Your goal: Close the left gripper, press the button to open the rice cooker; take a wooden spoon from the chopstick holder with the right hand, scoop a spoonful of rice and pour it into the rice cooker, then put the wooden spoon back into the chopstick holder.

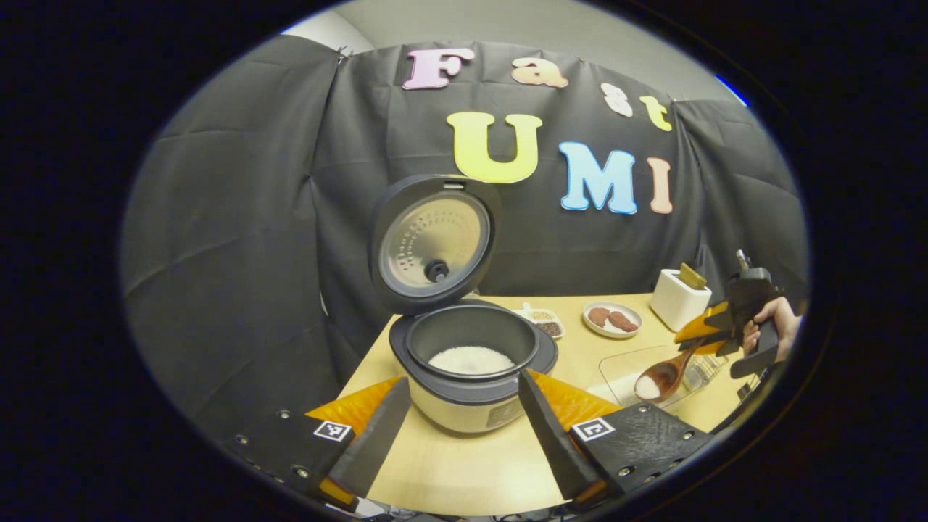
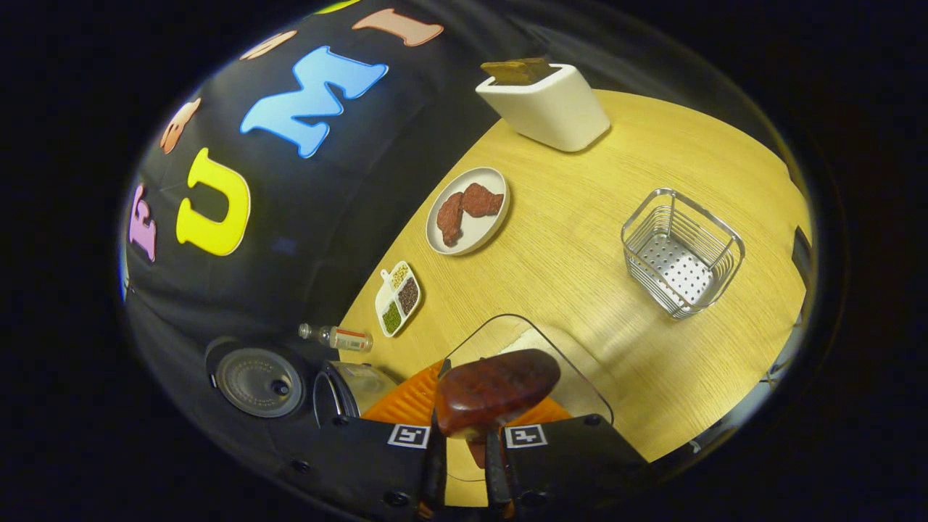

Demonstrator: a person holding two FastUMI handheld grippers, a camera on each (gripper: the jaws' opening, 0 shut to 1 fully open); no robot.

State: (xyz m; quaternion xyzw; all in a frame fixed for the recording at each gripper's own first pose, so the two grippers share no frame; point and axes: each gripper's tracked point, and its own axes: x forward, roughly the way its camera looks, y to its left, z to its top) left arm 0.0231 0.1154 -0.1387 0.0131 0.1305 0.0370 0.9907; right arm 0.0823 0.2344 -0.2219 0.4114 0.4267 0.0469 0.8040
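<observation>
Wooden spoon (image 2: 496,391) clamped in right claw (image 2: 461,464), handle hidden, rice cooker (image 1: 471,362) lid up, left claw (image 1: 464,428) apart.

Around rice cooker (image 1: 464,362): one wooden spoon (image 1: 663,375), one clear rice tray (image 2: 536,362), one wire basket (image 2: 681,254), one white holder (image 2: 547,105), one plate (image 2: 467,210) with two brown pieces, one divided dish (image 2: 397,298), one small bottle (image 2: 341,338).

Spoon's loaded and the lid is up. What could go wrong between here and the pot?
1. The wooden spoon is pinched by its handle in the right gripper, with rice in the bowl; tilting on the way across may spill grains on the table.
2. The left gripper sits open right in front of the rice cooker, so the incoming spoon may clip it.
3. The raised lid limits overhead room.
</observation>
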